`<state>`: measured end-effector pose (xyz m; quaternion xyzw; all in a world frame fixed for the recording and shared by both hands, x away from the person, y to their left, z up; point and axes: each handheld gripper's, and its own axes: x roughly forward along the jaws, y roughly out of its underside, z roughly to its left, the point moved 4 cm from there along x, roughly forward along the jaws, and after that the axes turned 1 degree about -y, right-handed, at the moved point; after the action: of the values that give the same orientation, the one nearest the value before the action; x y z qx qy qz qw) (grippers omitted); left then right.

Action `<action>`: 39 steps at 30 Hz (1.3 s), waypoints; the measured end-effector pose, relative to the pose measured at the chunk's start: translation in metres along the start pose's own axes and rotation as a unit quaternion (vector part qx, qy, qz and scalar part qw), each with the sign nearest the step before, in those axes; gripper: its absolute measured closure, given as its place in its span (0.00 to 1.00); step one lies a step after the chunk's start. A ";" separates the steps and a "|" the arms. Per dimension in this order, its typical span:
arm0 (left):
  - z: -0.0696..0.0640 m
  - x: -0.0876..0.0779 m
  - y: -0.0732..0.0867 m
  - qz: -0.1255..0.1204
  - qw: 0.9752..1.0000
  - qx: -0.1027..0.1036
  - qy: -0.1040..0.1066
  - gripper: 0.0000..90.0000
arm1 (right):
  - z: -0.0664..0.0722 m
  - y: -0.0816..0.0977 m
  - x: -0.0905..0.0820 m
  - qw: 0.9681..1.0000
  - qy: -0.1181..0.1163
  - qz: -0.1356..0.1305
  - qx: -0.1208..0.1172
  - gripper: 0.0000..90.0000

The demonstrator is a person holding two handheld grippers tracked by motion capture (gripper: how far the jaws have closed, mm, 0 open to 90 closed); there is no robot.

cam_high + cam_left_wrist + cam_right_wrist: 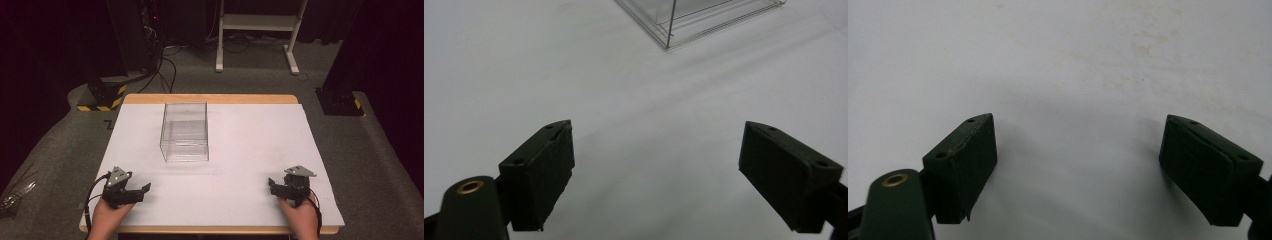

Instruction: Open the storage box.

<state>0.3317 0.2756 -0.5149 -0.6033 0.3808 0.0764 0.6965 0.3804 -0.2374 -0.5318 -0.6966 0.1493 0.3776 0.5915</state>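
Resting low at the near edge, two grippers sat on one white table, one in each of the person's hands. The left gripper lay at the near left corner, its jaws spread wide with bare white surface between them; the left gripper view confirmed it, two black pads standing well apart and clamped on nothing. The right gripper mirrored it at the near right corner, jaws equally parted over the surface, and its own view showed both pads gaping with faint yellowish stains on the white ahead of them. One clear plastic box stood upright, ahead of the left gripper and a little toward the right one, well apart from both; from the left gripper's camera just one bottom corner of it peeked in at the top. One box, two grippers, two hands: the left hand and the right hand each wrapped their tool from behind.
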 end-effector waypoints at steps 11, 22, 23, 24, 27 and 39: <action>-0.012 -0.002 -0.012 -0.026 0.999 -0.014 0.024 0.17 | 0.000 0.000 0.000 1.000 0.001 0.000 0.001 0.18; -0.021 -0.002 -0.020 -0.023 0.999 -0.015 0.036 0.16 | 0.000 0.000 0.000 1.000 0.001 0.000 0.000 0.18; -0.022 -0.002 -0.021 -0.020 0.999 -0.012 0.037 0.15 | 0.000 0.000 0.000 1.000 0.001 0.000 0.001 0.18; -0.023 -0.002 -0.022 -0.019 0.999 -0.015 0.038 0.14 | 0.000 0.000 0.000 1.000 0.002 -0.001 -0.001 0.18; -0.024 -0.004 -0.026 -0.021 0.998 -0.024 0.058 0.13 | 0.000 0.000 0.000 1.000 0.002 -0.001 -0.001 0.18; -0.030 0.010 -0.038 -0.020 0.998 -0.017 0.060 0.17 | 0.000 0.000 0.000 1.000 0.001 -0.001 -0.001 0.18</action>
<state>0.3474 0.2350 -0.4906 -0.6262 0.4085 0.0322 0.6633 0.3799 -0.2373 -0.5318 -0.6979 0.1490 0.3763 0.5908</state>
